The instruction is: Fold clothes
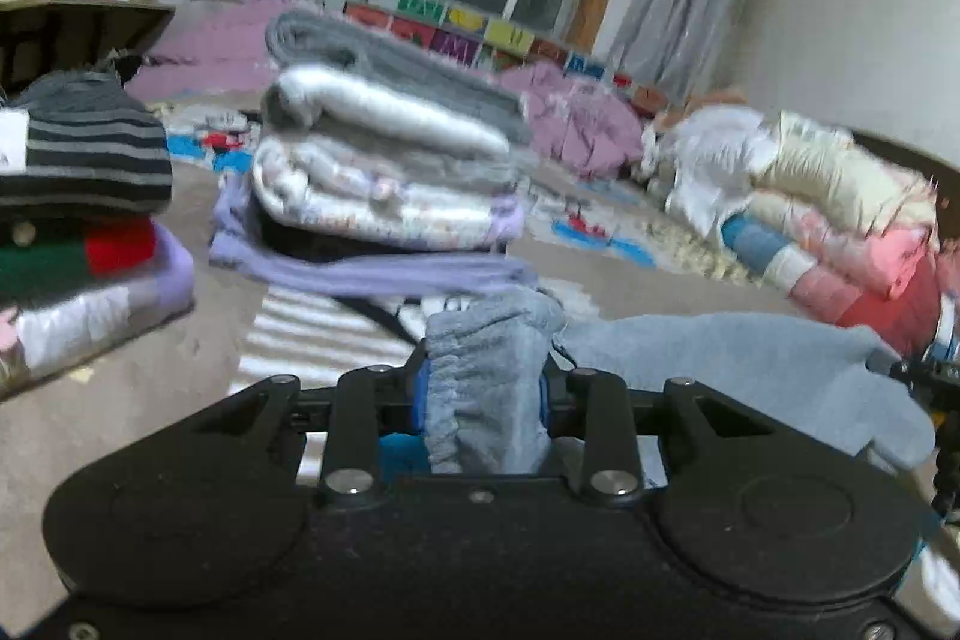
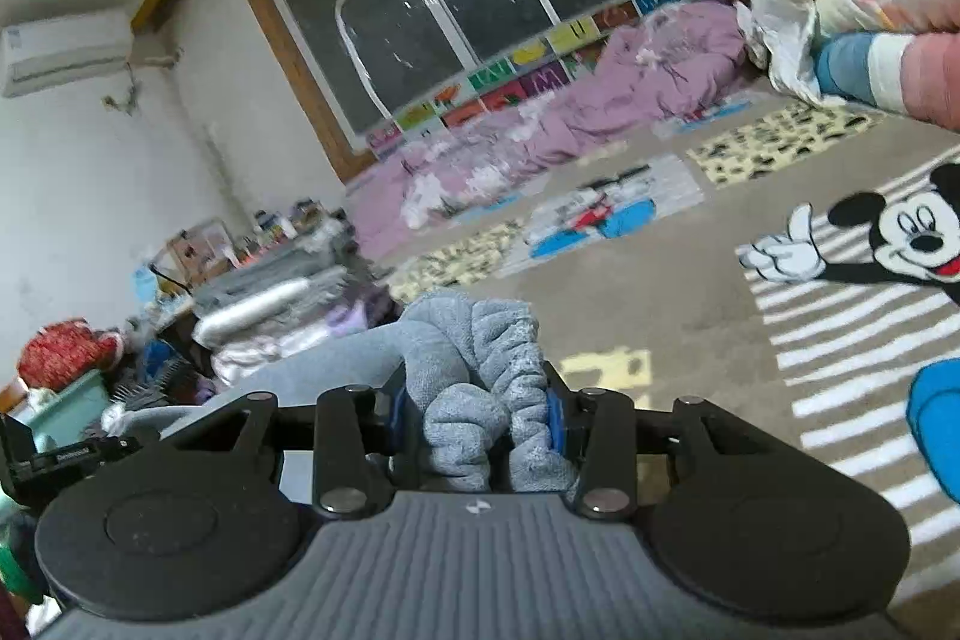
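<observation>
Both of my grippers are clamping the same soft, pale blue-grey fleecy garment (image 1: 738, 358): the left gripper (image 1: 485, 394) is pinching a gathered bunch of it between its blue-padded fingers (image 1: 420, 400), and the right gripper (image 2: 480, 418) is squeezing another crumpled wad of the same cloth (image 2: 474, 382). Between the two holds the fabric is spanning across in a slack, fairly flat sheet, hanging just above the beige cartoon-printed carpet (image 2: 660, 316); whether any part is touching the carpet I cannot tell.

I am judging it as light, limp and thick-piled, so it is going to sag and bunch rather than hold a crease, though the nap should be keeping it from slipping out of the pads. Corners or a hem edge would be the better places to hold, since the wads I am gripping now are hiding where the edges run.

It is looking plain, matte and towelling-like, ruched into ribs where it is pinched. Whether I am spreading it out or bringing a fold over, I cannot settle from this. Around me, a folded stack of grey, white and lilac clothes (image 1: 384, 148), a striped pile (image 1: 84, 160) and a pink and cream pile (image 1: 840, 214) are sitting on the carpet
</observation>
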Available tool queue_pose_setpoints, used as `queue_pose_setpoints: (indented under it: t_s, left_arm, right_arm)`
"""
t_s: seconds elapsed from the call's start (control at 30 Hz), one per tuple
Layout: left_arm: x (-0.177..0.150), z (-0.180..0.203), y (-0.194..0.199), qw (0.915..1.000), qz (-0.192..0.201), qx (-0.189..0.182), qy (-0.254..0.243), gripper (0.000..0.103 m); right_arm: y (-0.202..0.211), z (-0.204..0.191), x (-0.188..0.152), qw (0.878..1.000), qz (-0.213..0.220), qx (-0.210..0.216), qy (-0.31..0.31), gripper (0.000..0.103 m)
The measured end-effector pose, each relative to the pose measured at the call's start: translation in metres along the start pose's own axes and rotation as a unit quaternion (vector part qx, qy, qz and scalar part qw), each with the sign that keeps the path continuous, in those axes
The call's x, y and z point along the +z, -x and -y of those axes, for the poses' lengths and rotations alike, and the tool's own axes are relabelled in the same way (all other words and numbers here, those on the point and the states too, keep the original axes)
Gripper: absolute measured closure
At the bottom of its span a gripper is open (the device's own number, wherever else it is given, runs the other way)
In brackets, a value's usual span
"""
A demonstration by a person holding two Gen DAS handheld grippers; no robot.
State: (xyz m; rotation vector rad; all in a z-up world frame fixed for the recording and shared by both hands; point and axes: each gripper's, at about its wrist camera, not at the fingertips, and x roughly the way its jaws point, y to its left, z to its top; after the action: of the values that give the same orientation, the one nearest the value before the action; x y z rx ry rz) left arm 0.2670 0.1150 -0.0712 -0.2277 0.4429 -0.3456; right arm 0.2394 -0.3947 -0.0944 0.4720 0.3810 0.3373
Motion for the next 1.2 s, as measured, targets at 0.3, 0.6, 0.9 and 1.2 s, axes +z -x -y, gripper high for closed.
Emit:
queue_pose_setpoints:
  t_s: [0.3, 0.6, 0.9, 1.2]
  left_arm:
    - [0.003, -0.028, 0.010, 0.9974, -0.022, 0.041, 0.056, 0.031]
    - [0.016, -0.042, 0.022, 0.9926, -0.003, 0.043, 0.114, 0.027]
    - [0.016, -0.010, 0.034, 0.9934, 0.001, 0.067, 0.094, 0.025]
    - [0.051, 0.035, -0.003, 0.9916, -0.103, 0.074, -0.025, 0.027]
  right_arm:
    - [-0.020, 0.024, -0.018, 0.995, -0.052, -0.065, -0.045, 0.039]
    - [-0.001, 0.029, -0.002, 0.998, -0.035, -0.051, -0.026, 0.029]
    - [-0.001, 0.019, -0.001, 0.998, -0.052, -0.031, 0.020, 0.030]
    - [-0.011, -0.022, -0.015, 0.985, -0.073, -0.009, 0.157, 0.038]
